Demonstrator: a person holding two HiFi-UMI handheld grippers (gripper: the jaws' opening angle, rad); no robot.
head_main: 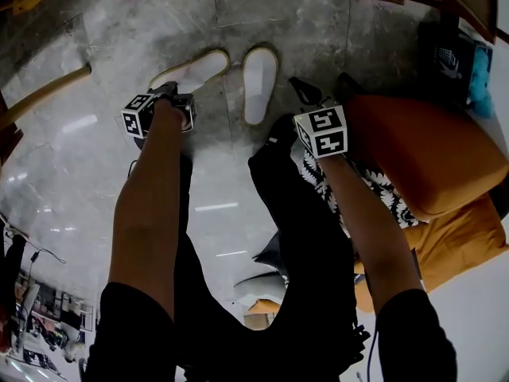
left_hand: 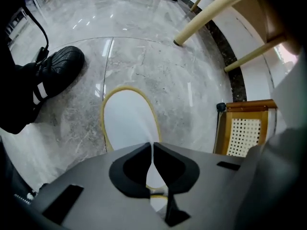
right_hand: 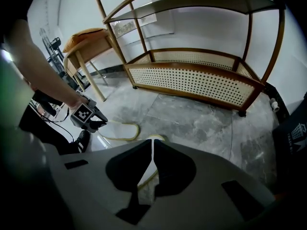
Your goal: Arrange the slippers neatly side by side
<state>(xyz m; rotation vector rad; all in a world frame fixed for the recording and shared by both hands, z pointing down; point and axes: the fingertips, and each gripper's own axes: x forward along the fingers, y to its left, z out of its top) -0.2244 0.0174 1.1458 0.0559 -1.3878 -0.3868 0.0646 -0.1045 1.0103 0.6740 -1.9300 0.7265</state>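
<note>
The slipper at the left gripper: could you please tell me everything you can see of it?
The left slipper is a long oval with a white, fabric-looking top and a thin pale-yellow rim. It lies flat on the grey marble floor, slanted so its far end leans toward the other slipper, with a narrow gap between them. The left gripper is at its near end, jaws closed, apparently pinching the rim there.

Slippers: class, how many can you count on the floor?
2. The angled slipper lies on the left of the head view, its heel pinched by the left gripper. The straight slipper lies just to its right. No others show.
</note>
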